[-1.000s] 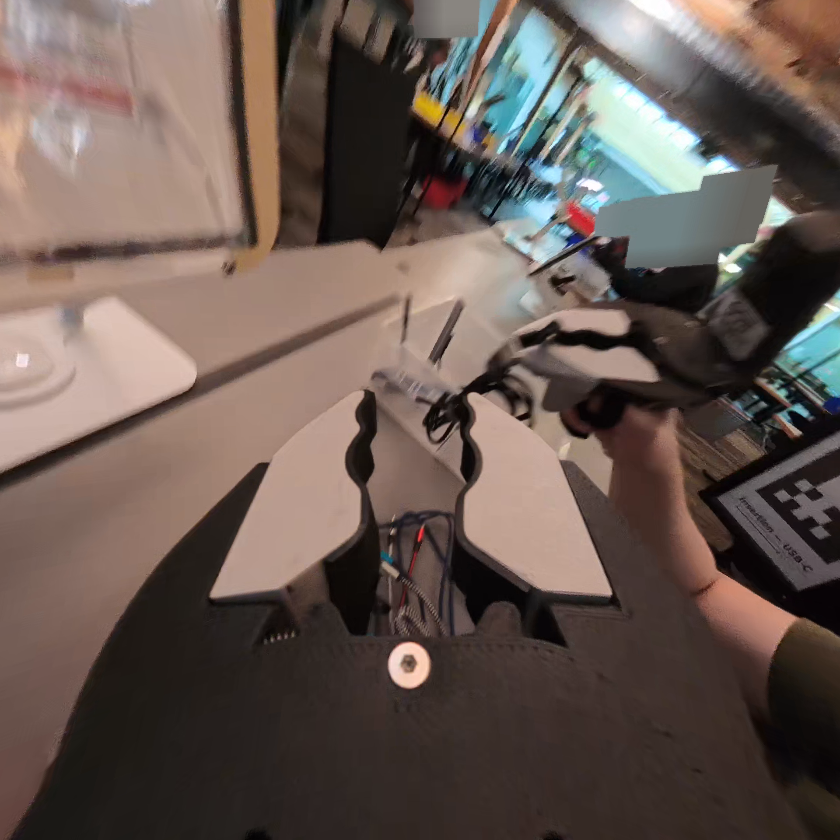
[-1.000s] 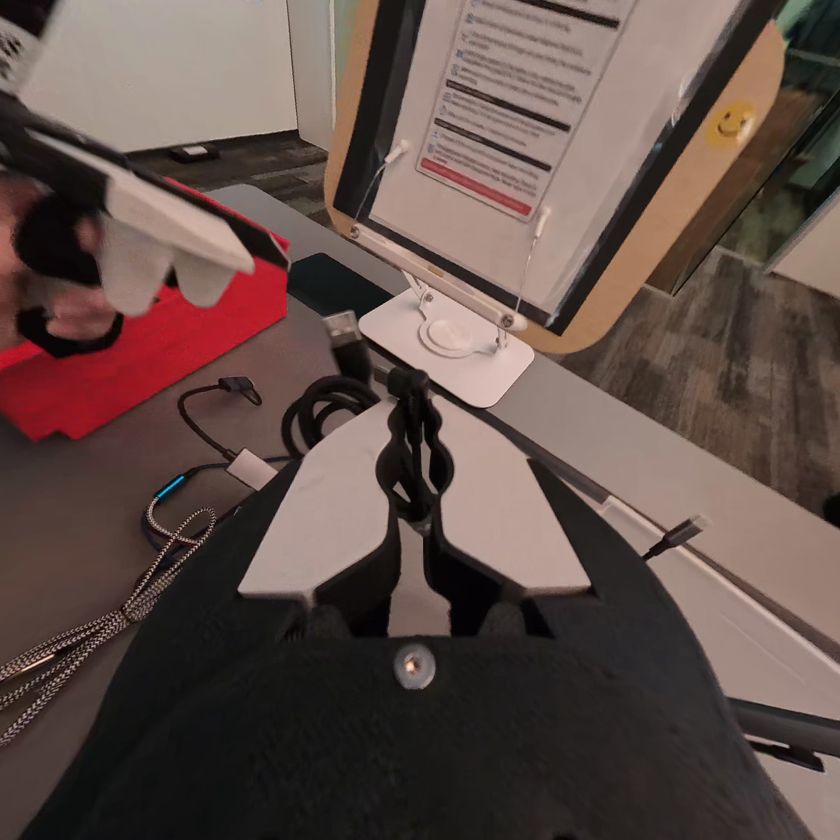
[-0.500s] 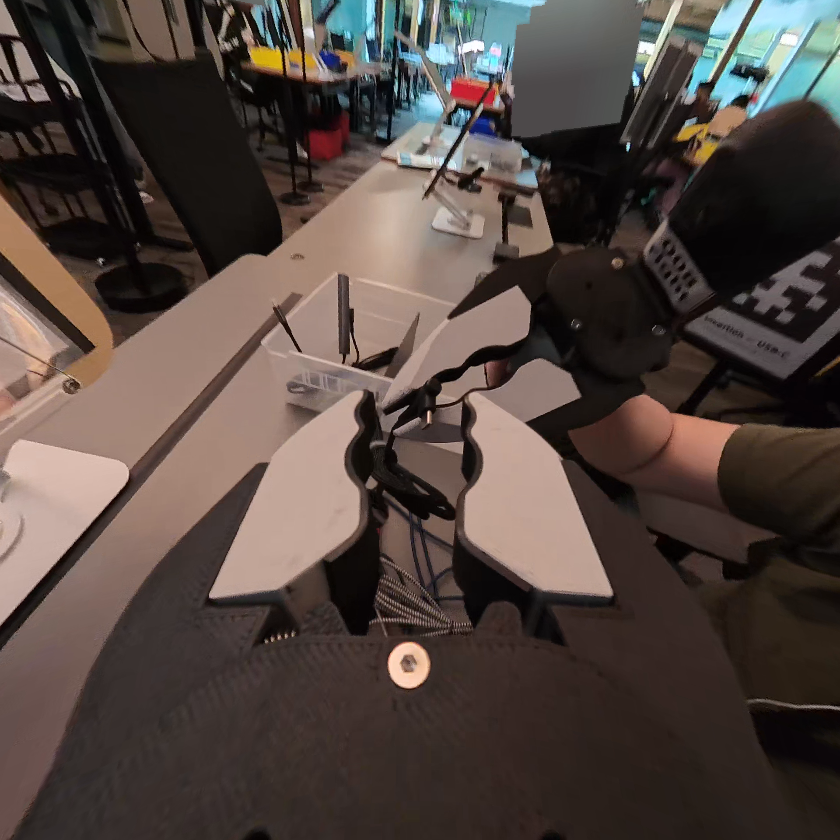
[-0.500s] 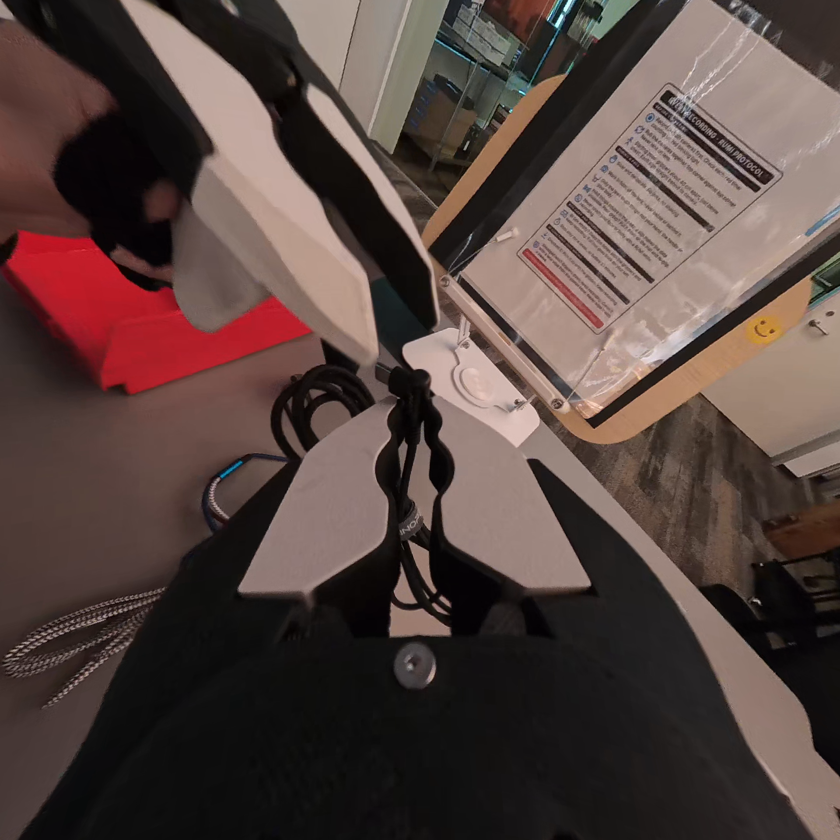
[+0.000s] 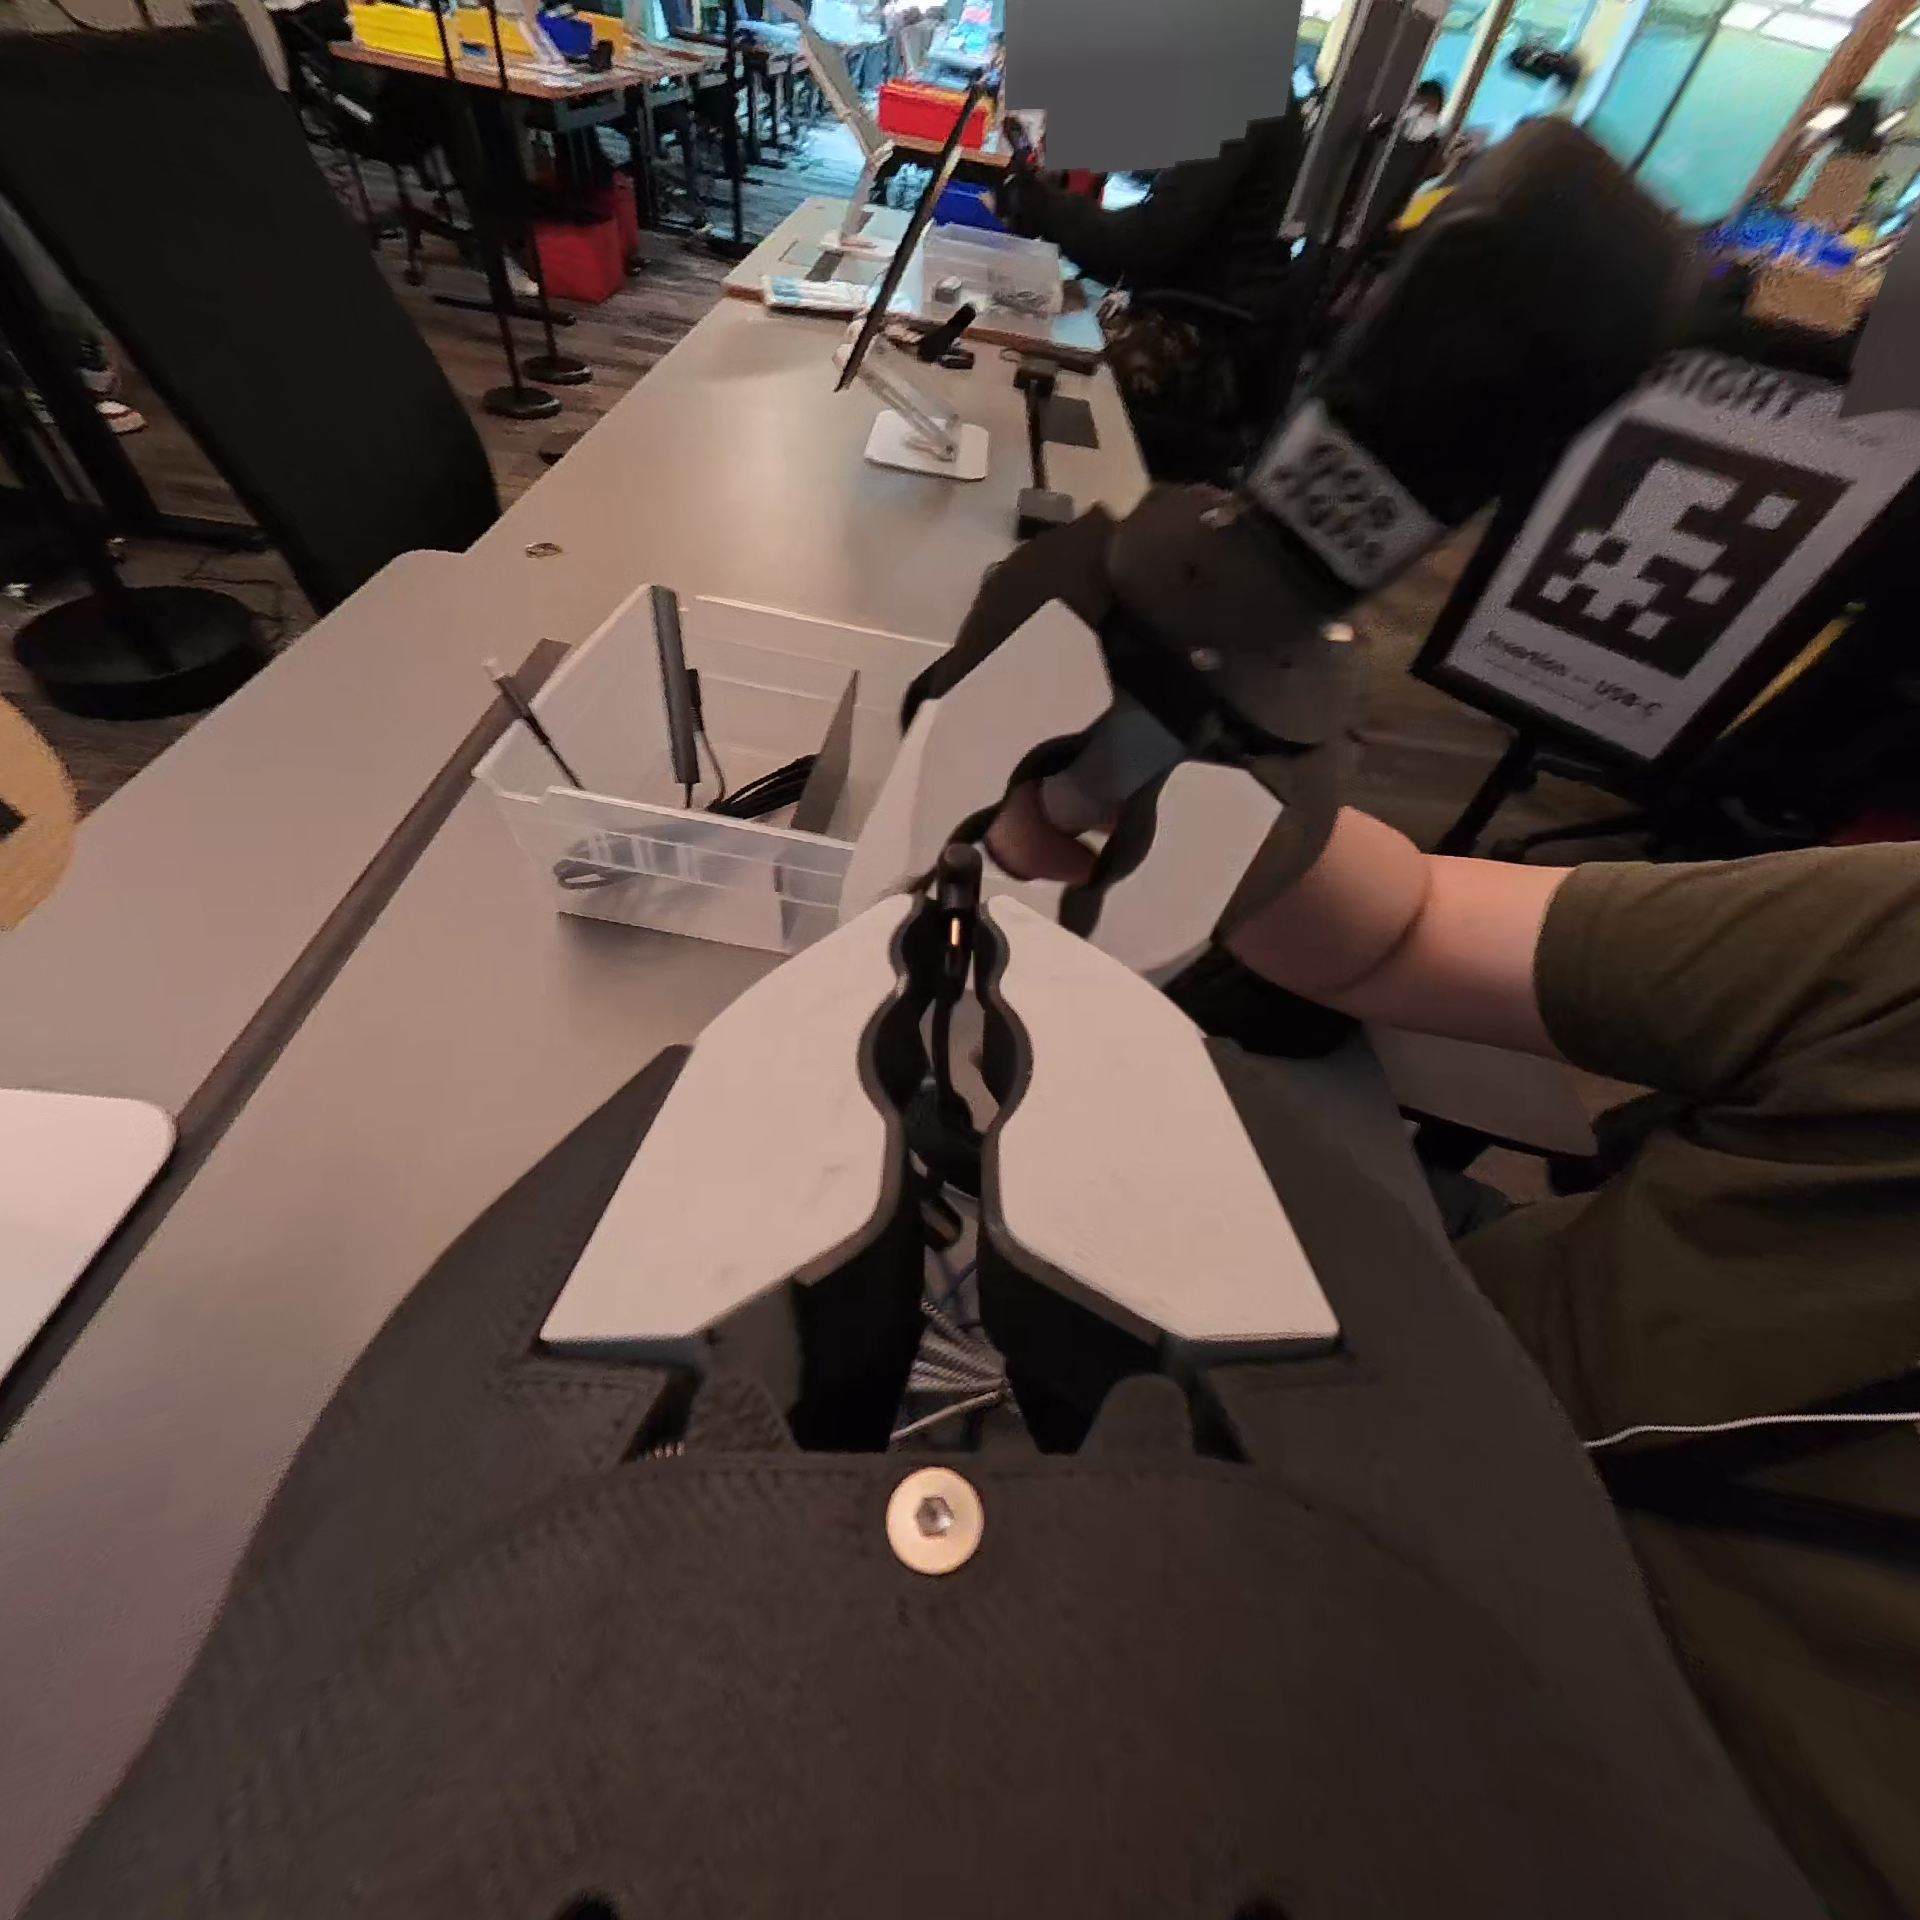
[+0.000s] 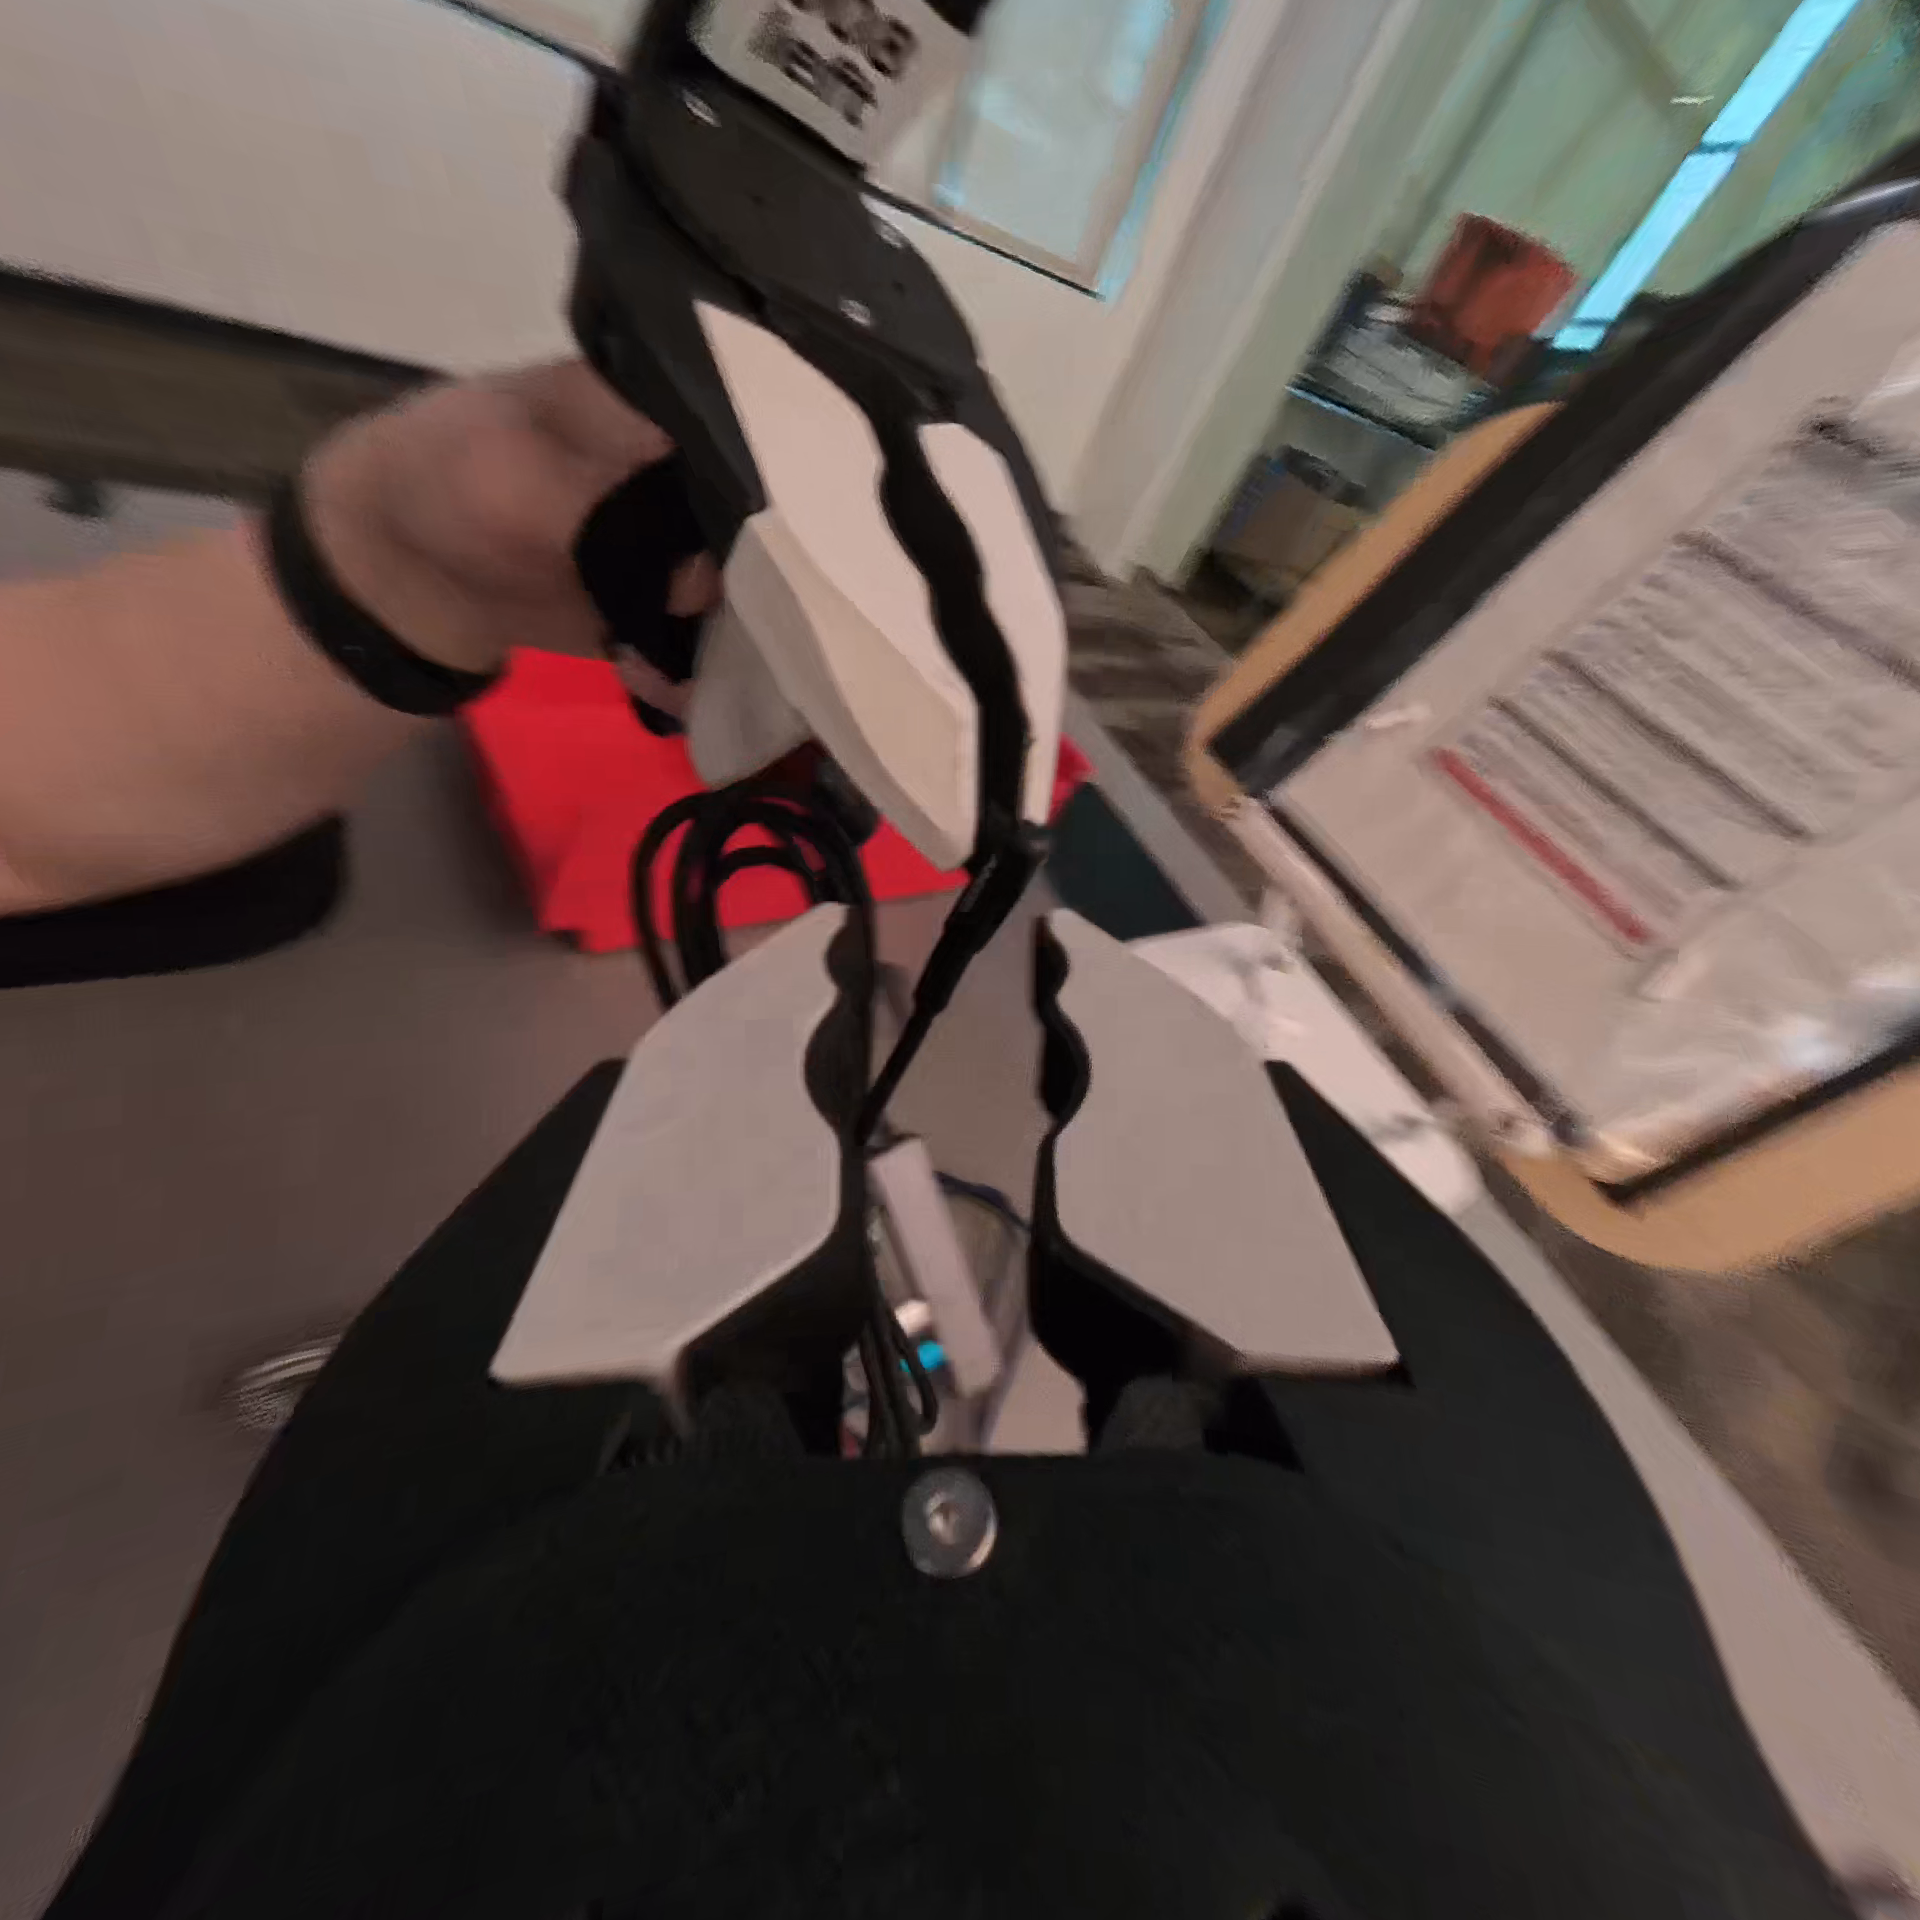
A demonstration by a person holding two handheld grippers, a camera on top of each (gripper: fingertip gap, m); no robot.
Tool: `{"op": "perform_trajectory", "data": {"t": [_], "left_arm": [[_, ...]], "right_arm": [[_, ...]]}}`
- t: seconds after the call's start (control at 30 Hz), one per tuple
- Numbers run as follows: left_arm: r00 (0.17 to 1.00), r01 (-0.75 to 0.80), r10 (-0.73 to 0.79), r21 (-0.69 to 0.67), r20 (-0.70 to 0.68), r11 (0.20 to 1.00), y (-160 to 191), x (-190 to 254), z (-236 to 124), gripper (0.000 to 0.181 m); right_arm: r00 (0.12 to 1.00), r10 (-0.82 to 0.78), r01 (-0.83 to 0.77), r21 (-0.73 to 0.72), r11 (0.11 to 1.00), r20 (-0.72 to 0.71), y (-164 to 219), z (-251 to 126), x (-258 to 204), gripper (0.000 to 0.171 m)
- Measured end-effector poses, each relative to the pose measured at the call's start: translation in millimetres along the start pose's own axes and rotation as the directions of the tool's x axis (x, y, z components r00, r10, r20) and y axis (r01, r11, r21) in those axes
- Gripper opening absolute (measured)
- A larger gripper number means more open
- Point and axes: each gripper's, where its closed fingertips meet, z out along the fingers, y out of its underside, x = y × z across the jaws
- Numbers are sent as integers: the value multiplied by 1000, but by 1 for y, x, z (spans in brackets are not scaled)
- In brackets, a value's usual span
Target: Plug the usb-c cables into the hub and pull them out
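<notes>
My left gripper (image 5: 951, 914) is shut on the black plug (image 5: 958, 868) of a thin black usb-c cable. The plug sticks up past the fingertips. In the right wrist view the left gripper (image 6: 1000, 826) hangs from above and pinches the cable (image 6: 935, 997). The cable runs down between the fingers of my right gripper (image 6: 940, 935), which is open and apart from it. The right gripper also shows in the left wrist view (image 5: 1003, 878), just behind the plug. A small white block (image 6: 930, 1268) with cables lies on the table below; I cannot tell if it is the hub.
A clear plastic bin (image 5: 582, 821) with cables and slim parts stands ahead on the grey table (image 5: 343, 1039). A red box (image 6: 582, 790) and a coil of black cable (image 6: 717, 862) lie beyond my right gripper. A framed instruction board (image 6: 1621, 810) stands at right. My two grippers' fingertips are within a few centimetres of each other.
My right gripper has opened and let go of the black cable. My left gripper has closed on the cable's plug. Both views have swung round.
</notes>
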Motion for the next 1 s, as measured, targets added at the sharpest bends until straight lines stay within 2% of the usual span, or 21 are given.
{"op": "perform_trajectory", "data": {"t": [0.07, 0.23, 0.4, 0.63, 0.87, 1.0], "left_arm": [[998, 31, -30, 27, -63, 999, -5, 8, -3, 5], [996, 32, -28, 37, -81, 999, -8, 12, -7, 5], [997, 31, -29, 31, -66, 999, -6, 10, -6, 5], [992, 57, -53, 27, -117, 998, -6, 16, -4, 5], [959, 206, -192, 47, -210, 977, -9, 16, -13, 11], [972, 169, -162, 29, -169, 985, -5, 12, -12, 2]], "right_arm": [[984, 111, -121, 66, 990, 139, -4, -4, -7, 38], [890, 281, -368, 203, 907, 359, -23, -17, -7, 29], [745, 431, -591, 205, 780, 508, -27, -21, 0, 20], [668, 428, -639, 174, 750, 608, -25, -18, -10, 7], [685, 435, -638, 193, 746, 584, -26, -16, -7, 6], [680, 436, -644, 196, 740, 589, -25, -16, -6, 6]]}}
